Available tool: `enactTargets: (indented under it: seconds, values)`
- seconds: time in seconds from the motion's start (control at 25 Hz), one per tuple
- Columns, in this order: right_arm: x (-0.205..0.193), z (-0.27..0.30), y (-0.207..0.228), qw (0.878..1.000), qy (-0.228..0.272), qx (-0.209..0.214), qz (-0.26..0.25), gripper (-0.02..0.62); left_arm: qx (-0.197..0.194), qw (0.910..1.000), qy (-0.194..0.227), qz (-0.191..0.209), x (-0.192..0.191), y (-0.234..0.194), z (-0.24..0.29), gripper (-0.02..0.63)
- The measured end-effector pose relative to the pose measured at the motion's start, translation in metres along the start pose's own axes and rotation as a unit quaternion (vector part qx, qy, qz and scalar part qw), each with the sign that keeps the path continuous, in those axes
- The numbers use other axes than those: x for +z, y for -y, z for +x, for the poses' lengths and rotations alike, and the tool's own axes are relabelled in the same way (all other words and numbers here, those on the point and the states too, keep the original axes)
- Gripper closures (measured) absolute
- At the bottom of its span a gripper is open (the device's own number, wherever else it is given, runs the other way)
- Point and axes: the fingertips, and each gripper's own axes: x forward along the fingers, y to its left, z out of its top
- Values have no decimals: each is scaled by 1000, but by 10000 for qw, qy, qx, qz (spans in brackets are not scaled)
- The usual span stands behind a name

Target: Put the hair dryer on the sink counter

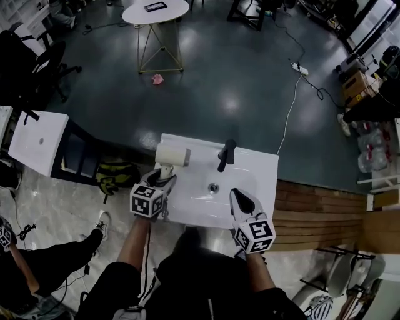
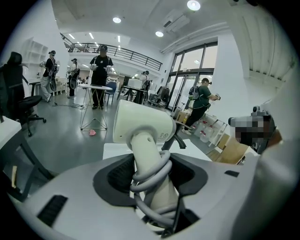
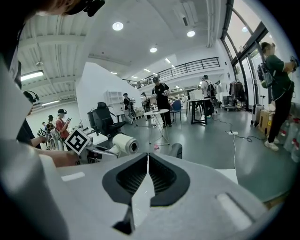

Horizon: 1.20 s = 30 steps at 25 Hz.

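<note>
A cream hair dryer (image 1: pixel 172 155) stands upright over the back left corner of the white sink counter (image 1: pixel 262 169). My left gripper (image 1: pixel 164 181) is shut on its handle. In the left gripper view the dryer's barrel (image 2: pixel 143 124) sits above the jaws, and a grey cord (image 2: pixel 152 176) is wound round the handle between them. I cannot tell whether the dryer touches the counter. My right gripper (image 1: pixel 240 199) is shut and empty at the basin's front right. The right gripper view shows its jaws (image 3: pixel 147 161) closed tip to tip, with the dryer (image 3: pixel 124 144) to the left.
A black faucet (image 1: pixel 226 154) stands behind the basin drain (image 1: pixel 214 187). A white unit (image 1: pixel 37 140) and a yellow-black backpack (image 1: pixel 115 175) are at the left. Wooden decking (image 1: pixel 319 206) lies to the right. A round table (image 1: pixel 155 11) stands far back, and a person's leg (image 1: pixel 69 250) is at lower left.
</note>
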Motion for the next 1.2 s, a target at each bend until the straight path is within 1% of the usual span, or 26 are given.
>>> enactTargets:
  seconds: [0.12, 0.28, 0.68, 1.2]
  values:
    - [0, 2, 4, 9999, -68, -46, -88, 589, -10, 10000, -54, -18, -1, -6, 9, 393]
    - [-2, 5, 12, 9999, -120, -87, 45, 589, -2, 9999, -141, -21, -2, -14, 20, 393]
    - [-8, 12, 25, 9993, -301, -189, 140, 589, 51, 9991, -419, -33, -9, -34, 49, 393]
    - [-21, 23, 33, 9978, -548, -240, 297, 589, 116, 9977, -624, -232, -17, -59, 77, 394]
